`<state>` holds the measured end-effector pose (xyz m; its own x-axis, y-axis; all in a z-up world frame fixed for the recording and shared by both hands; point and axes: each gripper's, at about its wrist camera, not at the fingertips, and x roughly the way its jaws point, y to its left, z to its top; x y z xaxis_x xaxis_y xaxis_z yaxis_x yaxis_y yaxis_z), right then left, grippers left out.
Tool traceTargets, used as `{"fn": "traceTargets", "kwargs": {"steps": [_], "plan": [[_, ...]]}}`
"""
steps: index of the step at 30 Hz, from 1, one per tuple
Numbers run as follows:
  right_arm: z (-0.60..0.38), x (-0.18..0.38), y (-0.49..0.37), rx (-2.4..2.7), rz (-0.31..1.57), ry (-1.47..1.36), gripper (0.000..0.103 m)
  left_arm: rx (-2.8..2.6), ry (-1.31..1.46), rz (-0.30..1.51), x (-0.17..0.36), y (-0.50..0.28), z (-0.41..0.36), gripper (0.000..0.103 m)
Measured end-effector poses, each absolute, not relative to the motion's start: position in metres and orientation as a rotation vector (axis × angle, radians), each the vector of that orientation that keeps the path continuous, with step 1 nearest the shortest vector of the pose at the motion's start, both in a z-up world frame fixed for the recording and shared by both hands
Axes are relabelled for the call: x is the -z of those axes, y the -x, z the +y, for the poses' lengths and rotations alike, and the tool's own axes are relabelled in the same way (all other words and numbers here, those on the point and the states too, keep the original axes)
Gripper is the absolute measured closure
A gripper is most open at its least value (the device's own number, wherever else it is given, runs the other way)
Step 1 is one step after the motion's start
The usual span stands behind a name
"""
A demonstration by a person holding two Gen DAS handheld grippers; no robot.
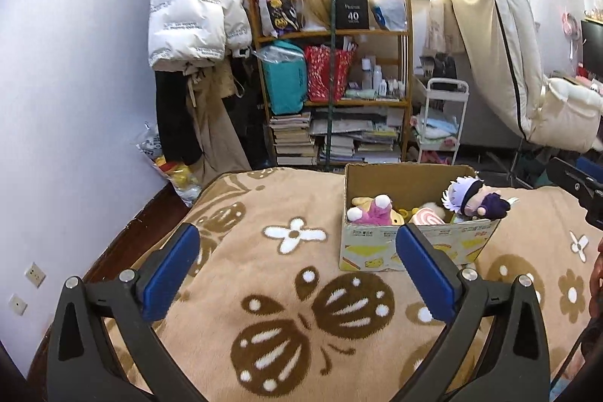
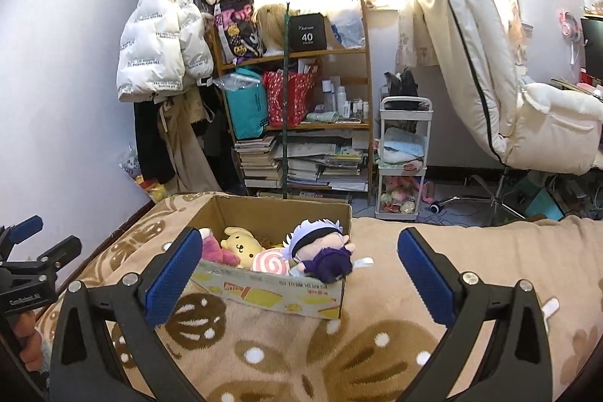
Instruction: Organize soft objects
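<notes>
A cardboard box [image 1: 384,247] [image 2: 279,296] stands on the tan butterfly blanket [image 1: 264,289] [image 2: 377,345]. Inside lie a pink plush [image 1: 373,211] [image 2: 215,249], a yellow dog plush [image 2: 241,243] and a pink swirl plush [image 1: 427,217] [image 2: 269,260]. A white-haired doll in purple [image 1: 475,200] [image 2: 324,251] rests on the box's right front rim. My left gripper [image 1: 297,266] is open and empty, to the left of and in front of the box. My right gripper [image 2: 301,270] is open and empty, in front of the box, its fingers framing it.
A wooden shelf [image 1: 331,78] [image 2: 294,100] with bags and books stands beyond the bed. Coats [image 1: 196,6] [image 2: 162,44] hang at the left wall. A white cart [image 2: 403,157] and a cream chair [image 2: 490,81] stand at the right. The left gripper also shows at the left edge [image 2: 26,266].
</notes>
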<state>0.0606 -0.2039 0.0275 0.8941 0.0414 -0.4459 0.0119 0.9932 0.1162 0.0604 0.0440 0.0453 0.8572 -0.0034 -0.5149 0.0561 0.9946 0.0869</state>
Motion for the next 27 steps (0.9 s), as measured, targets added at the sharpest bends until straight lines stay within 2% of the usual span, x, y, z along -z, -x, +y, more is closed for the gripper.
{"fn": "traceTargets", "kwargs": {"steps": [10, 16, 27], "plan": [[-0.202, -0.022, -0.007, 0.02, 0.391, -0.126, 0.0, 0.026, -0.016, 0.447, -0.039, -0.019, 0.06, 0.001], [-0.208, -0.02, 0.017, 0.04, 0.338, -0.153, 0.0, 0.047, -0.042, 0.459, -0.035, -0.013, 0.057, 0.001], [-0.213, -0.012, 0.025, 0.064, 0.349, -0.146, 0.0, 0.033, -0.019, 0.464, -0.029, -0.008, 0.063, 0.001]]}}
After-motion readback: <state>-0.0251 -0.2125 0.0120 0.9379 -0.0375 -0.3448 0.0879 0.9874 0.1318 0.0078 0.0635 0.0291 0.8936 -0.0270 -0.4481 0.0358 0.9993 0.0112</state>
